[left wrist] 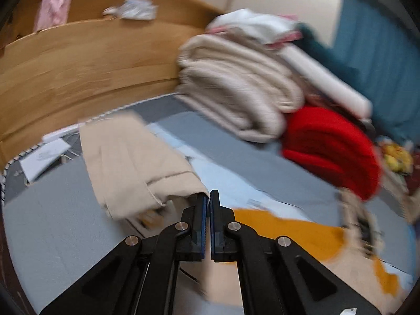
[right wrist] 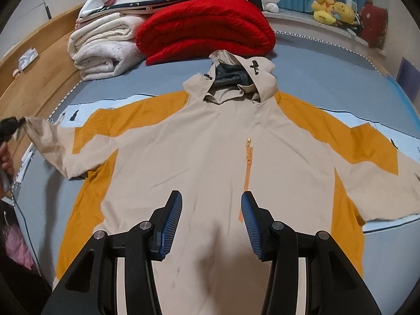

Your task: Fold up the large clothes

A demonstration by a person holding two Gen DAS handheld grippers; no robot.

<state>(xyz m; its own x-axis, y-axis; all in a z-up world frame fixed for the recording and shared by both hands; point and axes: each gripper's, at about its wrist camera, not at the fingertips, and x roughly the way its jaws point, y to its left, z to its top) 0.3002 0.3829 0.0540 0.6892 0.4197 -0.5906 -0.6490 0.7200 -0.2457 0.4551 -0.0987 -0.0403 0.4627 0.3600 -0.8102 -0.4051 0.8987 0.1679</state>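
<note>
A beige and mustard hooded jacket (right wrist: 210, 157) lies flat, front up, on the blue-grey bed (right wrist: 162, 78), hood toward the far side and sleeves spread. My right gripper (right wrist: 212, 198) is open and empty, hovering over the jacket's lower chest beside the orange zipper (right wrist: 246, 168). My left gripper (left wrist: 207, 197) is shut on the cuff of the jacket's beige sleeve (left wrist: 131, 157) and holds it lifted; it also shows at the left edge of the right wrist view (right wrist: 10, 128) with the sleeve end (right wrist: 47, 141) pulled outward.
A folded red blanket (right wrist: 204, 26) and a cream blanket stack (right wrist: 105, 44) sit at the head of the bed. A wooden headboard (left wrist: 92, 60) runs along the left side. Plush toys (right wrist: 333, 10) line the far right ledge. Papers (left wrist: 44, 157) lie near the bed edge.
</note>
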